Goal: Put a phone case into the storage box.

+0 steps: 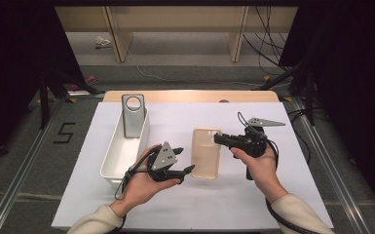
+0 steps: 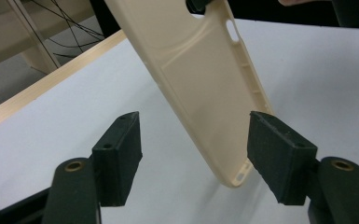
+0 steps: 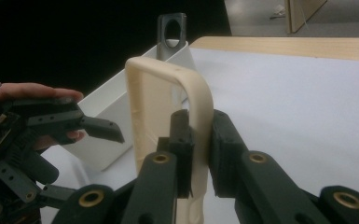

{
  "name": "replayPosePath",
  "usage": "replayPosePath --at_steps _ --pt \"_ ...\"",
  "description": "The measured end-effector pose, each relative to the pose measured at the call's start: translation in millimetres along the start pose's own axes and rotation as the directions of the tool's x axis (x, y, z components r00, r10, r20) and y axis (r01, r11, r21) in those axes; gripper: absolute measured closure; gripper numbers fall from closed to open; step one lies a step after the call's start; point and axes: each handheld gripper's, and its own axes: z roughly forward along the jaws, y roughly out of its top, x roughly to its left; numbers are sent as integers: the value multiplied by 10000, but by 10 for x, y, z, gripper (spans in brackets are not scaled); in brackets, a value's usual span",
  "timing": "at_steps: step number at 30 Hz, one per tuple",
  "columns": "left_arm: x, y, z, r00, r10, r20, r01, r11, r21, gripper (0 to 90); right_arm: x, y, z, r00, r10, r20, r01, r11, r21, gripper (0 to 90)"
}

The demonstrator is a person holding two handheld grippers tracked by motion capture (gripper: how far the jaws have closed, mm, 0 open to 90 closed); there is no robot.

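2 grippers work 1 item: the beige soft plastic phone case (image 1: 206,152), over the white table cover (image 1: 253,204) between the hands. Right gripper (image 1: 219,138) is clamped on the case's rim at its far end, jaws narrow, pads on either side of the wall (image 3: 200,135). Case is tilted, long axis running toward the person, lower free end between the left gripper's (image 2: 193,156) jaws. Those jaws stand wide; the right pad (image 2: 279,154) is just beside the case edge, the left pad (image 2: 119,154) well apart, no pinch yet. Left hand is nearer the free end. Judgement: closing would grip that lower end. White rectangular plastic bin (image 1: 112,163) with grey phone case (image 1: 133,115) sits left.
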Motion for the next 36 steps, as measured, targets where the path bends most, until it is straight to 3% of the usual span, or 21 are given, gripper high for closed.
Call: replayPosePath --at_steps 7,9,12,18,23,36 --pt "121 110 6 9968 -722 -352 709 9968 -371 362 10 -8 6 10000 -20 4 20 10000 -9 816" --pt "147 172 13 9960 -874 -164 864 9949 -525 438 20 -10 9 10000 -9 -4 9 10000 -13 815" --pt "184 248 11 9937 -1084 -266 1063 9916 -731 445 33 -17 20 10000 -54 -24 54 10000 21 816" --pt "256 343 31 9846 -1722 -314 1684 9808 -986 520 51 -26 38 9999 -110 -36 110 9999 61 815" --pt "259 369 71 9797 -1984 -288 1945 9753 -1043 556 60 -26 42 9999 -123 -21 123 9999 68 815" --pt "252 398 151 9656 -2512 -670 2445 9650 -951 715 72 -25 42 9998 -201 13 201 9998 50 815"
